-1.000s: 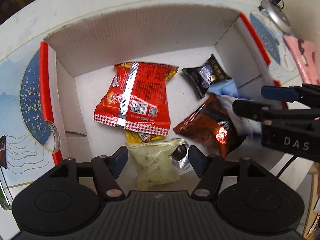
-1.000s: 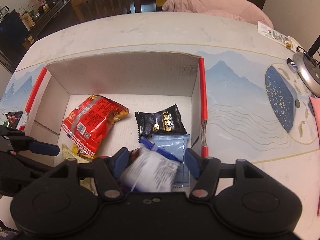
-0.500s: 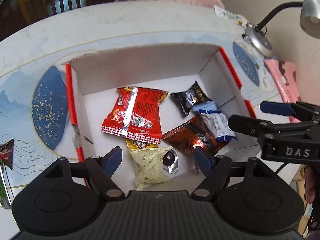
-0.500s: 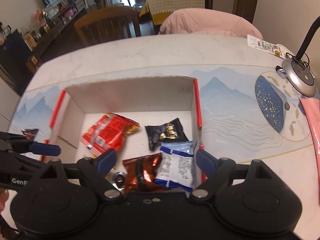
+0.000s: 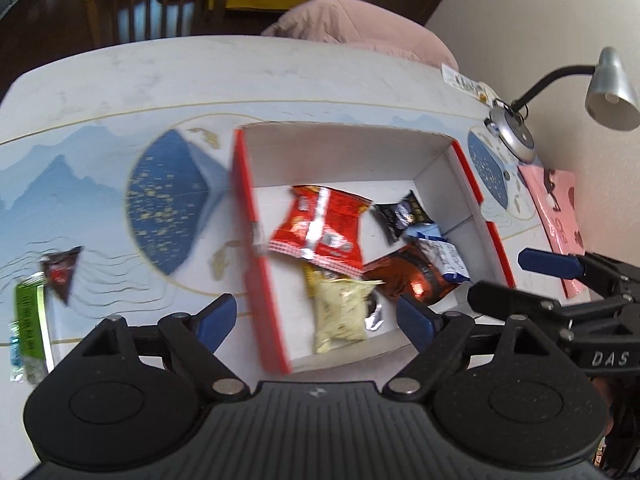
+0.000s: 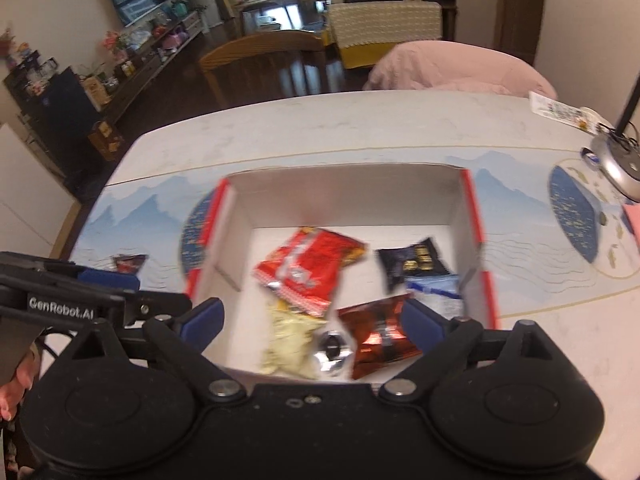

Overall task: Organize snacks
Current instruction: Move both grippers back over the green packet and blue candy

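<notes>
— Both had pulled back and up from the box since a second before; the left hand-held gripper (image 5: 316,322) and right hand-held gripper (image 6: 314,318) had just been opening, nothing between their jaws.

— So spread wide, both empty?

— Yes. Below them the red-edged box (image 6: 474,240) sat on the table (image 6: 320,128), with the red snack bag (image 6: 308,266), pale yellow packet (image 5: 340,312), dark red packet (image 6: 380,334), black packet (image 6: 416,266) and blue-white packet (image 5: 450,258) lying inside.

— Anything outside it?

— A green packet (image 5: 28,320) and a small dark packet (image 5: 60,272) lay on the table, left of the box.
</notes>
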